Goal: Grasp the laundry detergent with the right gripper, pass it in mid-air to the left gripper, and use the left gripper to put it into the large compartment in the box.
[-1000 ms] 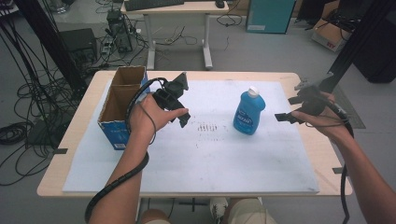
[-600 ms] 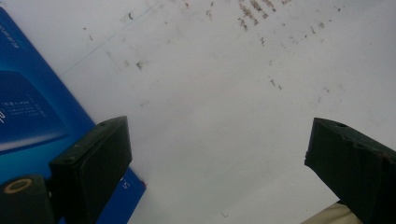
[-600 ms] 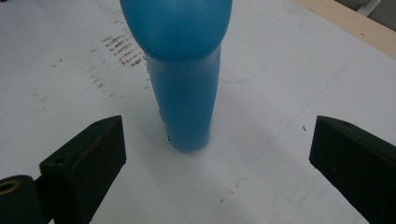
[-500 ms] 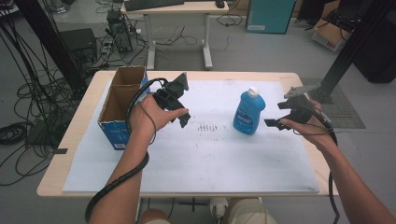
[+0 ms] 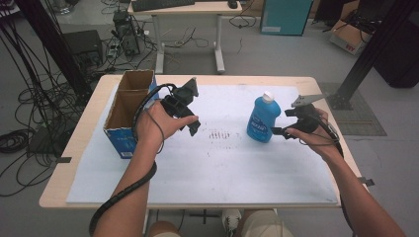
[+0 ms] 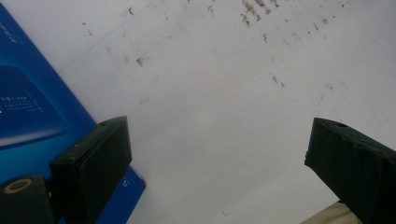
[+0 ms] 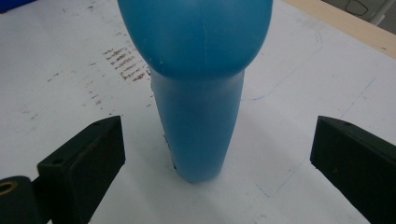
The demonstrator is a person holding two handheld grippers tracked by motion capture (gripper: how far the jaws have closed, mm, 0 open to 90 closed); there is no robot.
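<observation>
On the white-covered bench [image 5: 212, 168], the right hand-held gripper [image 5: 279, 131] has its jaws spread wide just beside the upright blue bottle [image 5: 263, 118], while left, the left hand-held gripper [image 5: 193, 126], also spread, hovers near the open cardboard box [image 5: 126, 111].

Right claw [image 5: 277, 131] has moved left across the table [image 5: 306, 84], from well off to the side to just beside the blue bottle [image 5: 263, 120]. Its jaws now sit wide apart on either side of the bottle's lower body, not touching it
</observation>
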